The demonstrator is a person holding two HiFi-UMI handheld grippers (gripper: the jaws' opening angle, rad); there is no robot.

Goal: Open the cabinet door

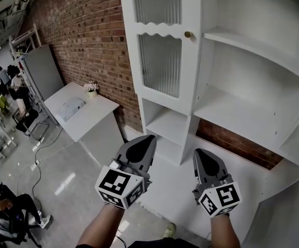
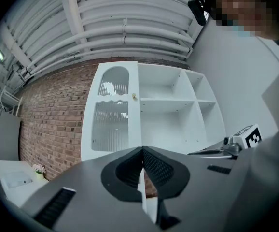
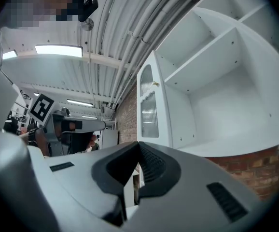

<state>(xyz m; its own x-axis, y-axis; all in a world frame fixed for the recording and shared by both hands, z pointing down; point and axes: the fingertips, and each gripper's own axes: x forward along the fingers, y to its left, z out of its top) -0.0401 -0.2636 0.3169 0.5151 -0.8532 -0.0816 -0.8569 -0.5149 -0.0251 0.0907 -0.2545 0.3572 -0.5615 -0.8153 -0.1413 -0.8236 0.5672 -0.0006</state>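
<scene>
My left gripper (image 2: pixel 143 150) has its jaws pressed together, with nothing in them. My right gripper (image 3: pixel 138 145) is the same: jaws together, nothing held. Both hang well below the cabinet door (image 1: pixel 162 22) and do not touch it.

The cabinet door is tall and white. It has two glass panes (image 1: pixel 160 66) with thin up-and-down ridges, and a wavy strip of white wood between them. It looks shut to me.

On the right edge of the door is a small round gold knob (image 1: pixel 188 34). That is where I would take hold. I think the knob is hard and smooth, so it may slip. The jaws must open first to fit round it. I think the door is light and stiff and will swing out easily. The glass could break, so I would pull gently.

Right of the door are open white shelves (image 1: pixel 242 107), flat and smooth. Left of the door is a red brick wall (image 1: pixel 87 30), rough and bumpy.
</scene>
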